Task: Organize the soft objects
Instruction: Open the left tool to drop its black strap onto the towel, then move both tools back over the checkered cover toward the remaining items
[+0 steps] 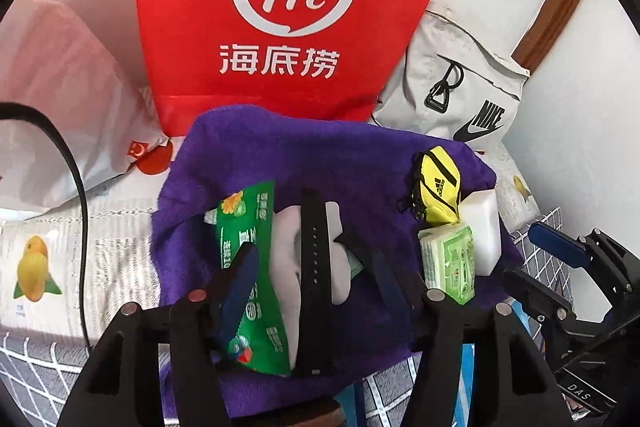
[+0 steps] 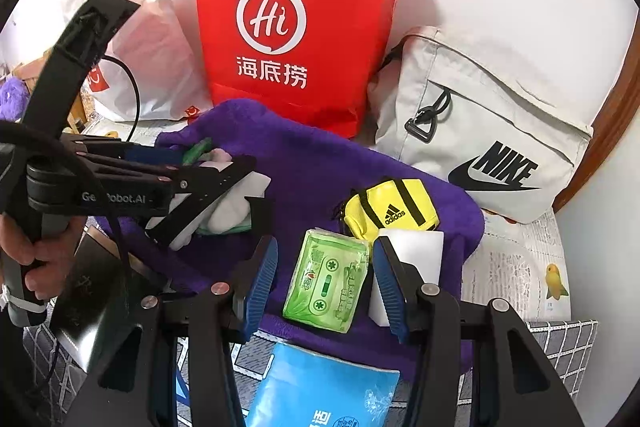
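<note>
A purple fleece cloth (image 1: 360,163) (image 2: 320,163) lies on the bed with small items on it. My left gripper (image 1: 308,259) is open around a black watch strap (image 1: 316,267) lying on a white soft pad (image 1: 288,259), next to a green packet (image 1: 248,239). My right gripper (image 2: 326,267) is open around a green cassette-print tissue pack (image 2: 326,281), its fingers low beside it. A yellow adidas mini bag (image 2: 390,209) (image 1: 438,185) and a white block (image 2: 420,251) (image 1: 482,227) lie just behind the pack (image 1: 448,263).
A red Haidilao paper bag (image 1: 288,7) (image 2: 296,23) stands behind the cloth. A grey Nike bag (image 2: 488,131) (image 1: 460,91) leans at the right, white plastic bags (image 1: 60,99) at the left. A blue packet (image 2: 320,387) lies at the near edge. A black cable (image 1: 76,187) runs left.
</note>
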`<action>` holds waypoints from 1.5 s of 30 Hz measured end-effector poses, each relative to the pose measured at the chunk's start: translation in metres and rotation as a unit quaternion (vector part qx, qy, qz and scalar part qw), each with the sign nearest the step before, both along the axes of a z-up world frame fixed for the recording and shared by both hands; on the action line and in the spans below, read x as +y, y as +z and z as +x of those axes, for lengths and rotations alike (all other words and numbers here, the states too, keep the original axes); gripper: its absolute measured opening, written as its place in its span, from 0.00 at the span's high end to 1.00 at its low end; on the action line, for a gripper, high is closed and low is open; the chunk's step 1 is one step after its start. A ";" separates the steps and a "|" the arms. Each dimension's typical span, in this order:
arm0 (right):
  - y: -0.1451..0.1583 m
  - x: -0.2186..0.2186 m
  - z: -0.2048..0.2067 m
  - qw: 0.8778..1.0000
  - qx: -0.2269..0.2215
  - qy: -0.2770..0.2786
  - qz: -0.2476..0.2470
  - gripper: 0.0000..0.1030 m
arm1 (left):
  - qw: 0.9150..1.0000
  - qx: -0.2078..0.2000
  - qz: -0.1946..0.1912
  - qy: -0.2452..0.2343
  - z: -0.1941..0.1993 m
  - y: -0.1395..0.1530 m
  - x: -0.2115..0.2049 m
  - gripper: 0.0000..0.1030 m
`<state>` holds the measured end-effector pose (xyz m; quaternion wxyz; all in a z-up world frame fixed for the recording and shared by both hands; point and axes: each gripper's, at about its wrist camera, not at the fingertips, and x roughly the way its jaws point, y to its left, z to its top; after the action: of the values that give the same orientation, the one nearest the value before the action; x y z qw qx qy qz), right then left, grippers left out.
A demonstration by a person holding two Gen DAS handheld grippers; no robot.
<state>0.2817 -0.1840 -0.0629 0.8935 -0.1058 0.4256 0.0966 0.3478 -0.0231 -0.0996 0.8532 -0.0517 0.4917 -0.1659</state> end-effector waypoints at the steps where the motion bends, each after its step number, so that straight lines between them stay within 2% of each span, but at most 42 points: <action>1: 0.000 0.000 -0.001 1.000 0.000 0.000 0.001 0.52 | 1.000 -0.001 0.000 0.000 -0.003 0.002 0.001 0.44; 13: 0.029 0.006 -0.045 1.000 -0.017 0.004 0.012 0.52 | 0.999 -0.032 0.022 -0.002 -0.054 0.043 0.016 0.44; 20: 0.054 0.013 -0.090 0.999 -0.032 0.015 0.031 0.49 | 0.998 -0.054 0.025 0.004 -0.112 0.068 0.032 0.42; 22: 0.058 0.017 -0.107 0.999 -0.039 0.021 0.030 0.45 | 0.998 -0.057 0.026 0.009 -0.128 0.070 0.037 0.40; 26: 0.058 0.026 -0.141 0.998 -0.042 0.033 0.035 0.45 | 0.998 -0.052 0.025 0.018 -0.162 0.069 0.048 0.40; 31: 0.044 0.034 -0.178 0.997 -0.023 0.048 0.058 0.43 | 0.998 -0.045 0.026 0.029 -0.201 0.060 0.058 0.40; 33: 0.031 0.038 -0.192 0.996 -0.009 0.053 0.073 0.35 | 0.998 -0.044 0.025 0.039 -0.217 0.054 0.065 0.37; 35: 0.018 0.044 -0.202 0.995 0.003 0.062 0.079 0.31 | 0.998 -0.043 0.021 0.049 -0.229 0.048 0.072 0.35; 40: -0.019 0.068 -0.218 0.994 0.038 0.073 0.074 0.30 | 0.996 -0.038 0.013 0.081 -0.253 0.034 0.093 0.34; 45: -0.043 0.088 -0.222 0.994 0.051 0.067 0.071 0.30 | 0.993 -0.045 0.034 0.104 -0.272 0.028 0.104 0.30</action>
<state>0.0596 -0.0958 -0.1060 0.8671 -0.0651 0.4549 0.1922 0.0756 0.0811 -0.0718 0.8886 -0.0661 0.4498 -0.0616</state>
